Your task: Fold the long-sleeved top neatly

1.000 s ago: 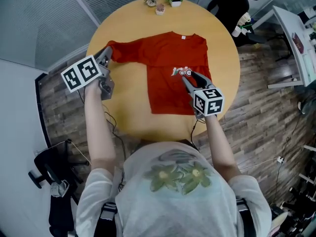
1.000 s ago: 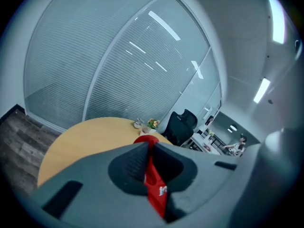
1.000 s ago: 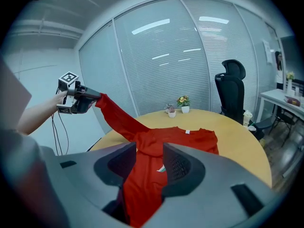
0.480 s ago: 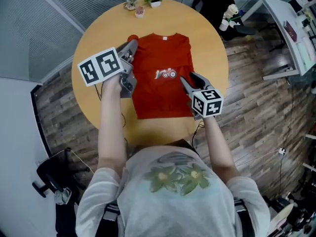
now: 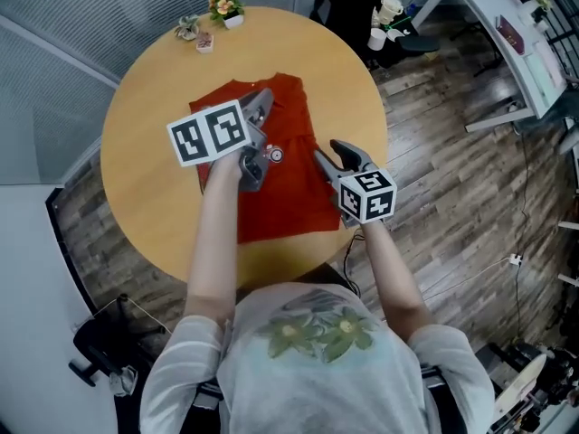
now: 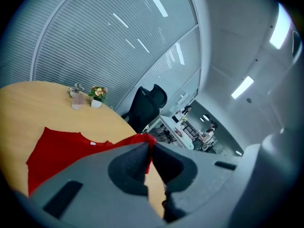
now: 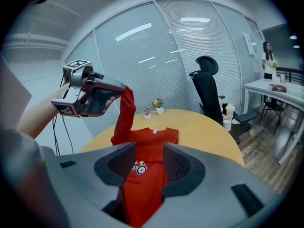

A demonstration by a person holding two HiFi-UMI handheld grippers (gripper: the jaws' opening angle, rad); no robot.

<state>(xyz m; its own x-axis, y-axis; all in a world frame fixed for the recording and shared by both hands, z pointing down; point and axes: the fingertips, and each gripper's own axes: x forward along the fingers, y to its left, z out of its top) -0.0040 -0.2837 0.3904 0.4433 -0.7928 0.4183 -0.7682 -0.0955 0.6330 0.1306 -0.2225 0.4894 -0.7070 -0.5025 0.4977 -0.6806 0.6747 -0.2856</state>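
A: Left gripper (image 5: 263, 102), centre-left of frame: jaws clenched on the red sleeve (image 7: 124, 113), held up above the long-sleeved top (image 5: 289, 197), which lies mid-table. Right gripper (image 5: 327, 150): jaws released, nothing held.

B: Risk?

A: The pinch looks thin and may slip. Nothing pins the body, so the sleeve could land skewed and drag wrinkles in.

B: Surroundings?

A: Round wooden table (image 5: 145, 197), potted plants (image 5: 226, 9) upper left, plank floor (image 5: 434, 197) at right, blinds (image 7: 142, 46) behind.
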